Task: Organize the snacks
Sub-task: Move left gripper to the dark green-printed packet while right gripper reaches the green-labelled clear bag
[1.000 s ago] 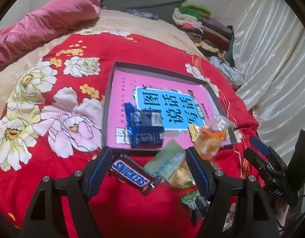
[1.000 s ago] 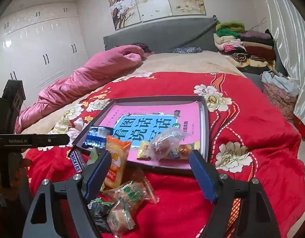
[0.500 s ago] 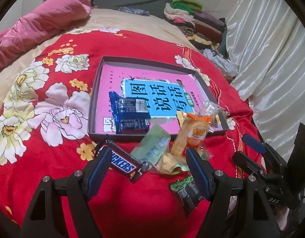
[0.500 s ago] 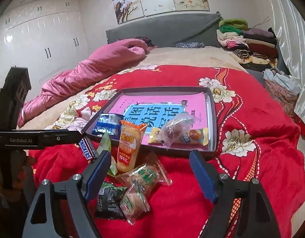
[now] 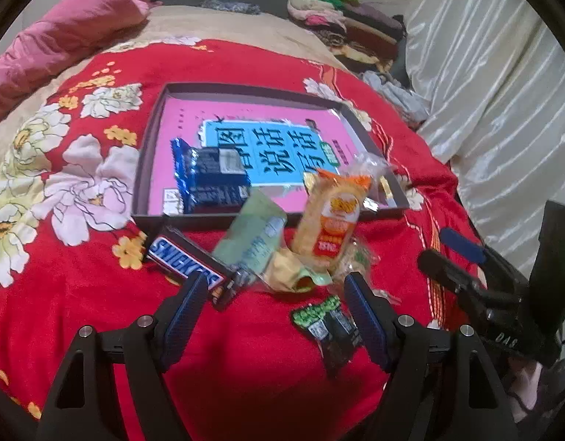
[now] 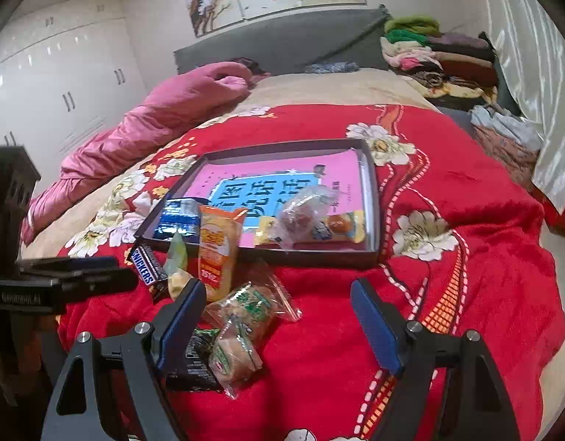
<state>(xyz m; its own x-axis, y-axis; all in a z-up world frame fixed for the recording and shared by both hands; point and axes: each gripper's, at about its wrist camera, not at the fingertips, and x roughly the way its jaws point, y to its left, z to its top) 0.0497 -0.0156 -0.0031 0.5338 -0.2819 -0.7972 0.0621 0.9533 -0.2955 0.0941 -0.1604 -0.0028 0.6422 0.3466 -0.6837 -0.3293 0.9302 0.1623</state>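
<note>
A dark shallow box (image 5: pixel 155 139) (image 6: pixel 370 198) with a pink and blue book inside lies on the red blanket. In it lie a blue packet (image 5: pixel 209 176) (image 6: pixel 177 217) and clear-wrapped snacks (image 6: pixel 304 213). In front of the box lie a Snickers bar (image 5: pixel 183 261) (image 6: pixel 144 272), a pale green packet (image 5: pixel 253 239), an orange packet (image 5: pixel 332 220) (image 6: pixel 218 246), clear green-label packets (image 6: pixel 249 305) and a dark green packet (image 5: pixel 326 323). My left gripper (image 5: pixel 273 316) is open and empty, near the pile. My right gripper (image 6: pixel 279 319) is open and empty over the clear packets.
The bed carries a red floral blanket (image 6: pixel 484 257) and a pink duvet (image 5: pixel 62 33) at the far left. Folded clothes (image 6: pixel 440 58) are stacked by the grey headboard. White curtains (image 5: pixel 503 92) hang on the right. White wardrobes (image 6: pixel 62 84) stand on the left.
Both grippers have drawn back from the box, so the snack pile sits farther ahead and more of it shows. Both stay open and empty.
</note>
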